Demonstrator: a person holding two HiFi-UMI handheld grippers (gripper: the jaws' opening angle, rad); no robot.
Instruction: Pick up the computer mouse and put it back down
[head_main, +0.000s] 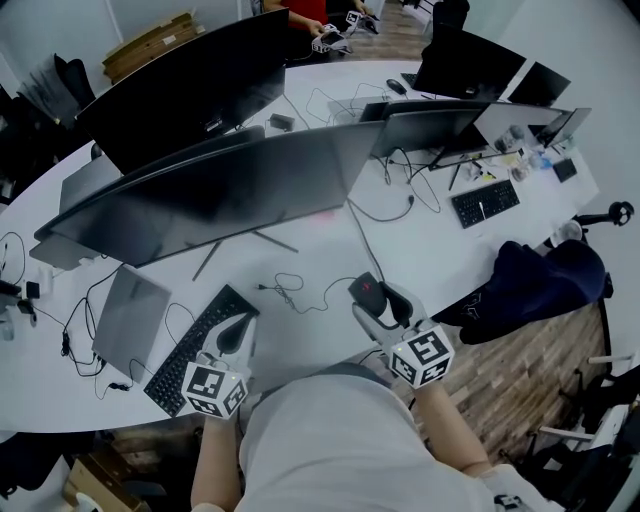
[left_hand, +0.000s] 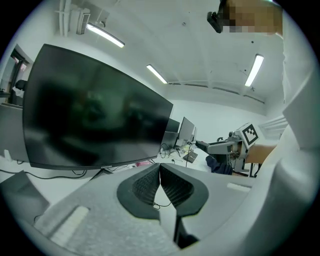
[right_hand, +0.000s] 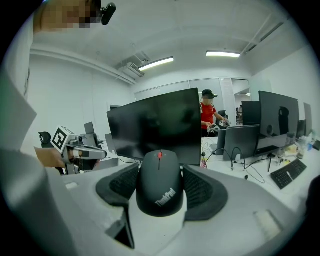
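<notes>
Currently the mouse (right_hand: 159, 182) is being pinched at the desk (head_main: 425, 250) between the jaws of the right gripper (head_main: 372, 300), probably best being kept level for lowering, while the jaws of the left gripper (left_hand: 160, 187) are being pressed together.
</notes>
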